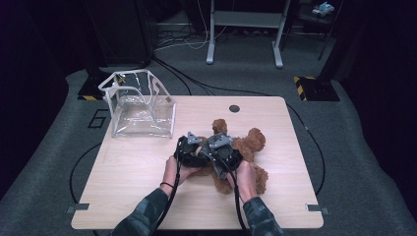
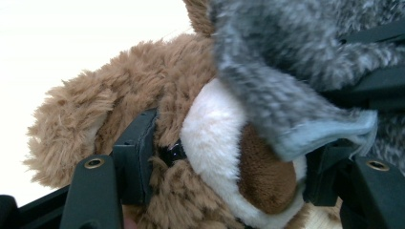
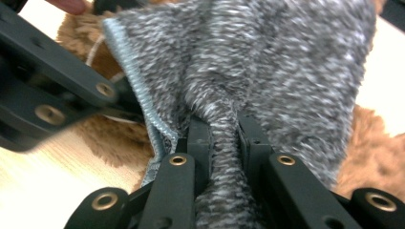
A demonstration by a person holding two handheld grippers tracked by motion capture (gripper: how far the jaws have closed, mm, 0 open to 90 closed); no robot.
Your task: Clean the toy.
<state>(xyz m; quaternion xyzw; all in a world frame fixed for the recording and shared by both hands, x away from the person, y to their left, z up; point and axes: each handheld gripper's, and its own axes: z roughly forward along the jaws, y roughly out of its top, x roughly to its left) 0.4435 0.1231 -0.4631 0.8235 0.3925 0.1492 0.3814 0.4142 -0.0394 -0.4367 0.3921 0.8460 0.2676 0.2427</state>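
A brown teddy bear (image 1: 251, 145) lies on the wooden table (image 1: 123, 172), right of centre. My left gripper (image 1: 191, 151) has its jaws pressed into the fur on either side of the bear's head (image 2: 143, 86); the white muzzle (image 2: 215, 138) sits between them, so the left gripper (image 2: 229, 160) is shut on the head. My right gripper (image 3: 223, 131) is shut on a bunched fold of a grey fuzzy garment (image 3: 267, 62) with a pale blue hem (image 3: 138, 81), draped over the bear. The right gripper (image 1: 222, 147) sits close beside the left.
A clear plastic box (image 1: 140, 105) stands open at the table's back left. A small round hole (image 1: 234, 108) sits near the back edge. Both forearms enter from the front edge. Cables and a desk frame (image 1: 244, 29) lie on the floor beyond.
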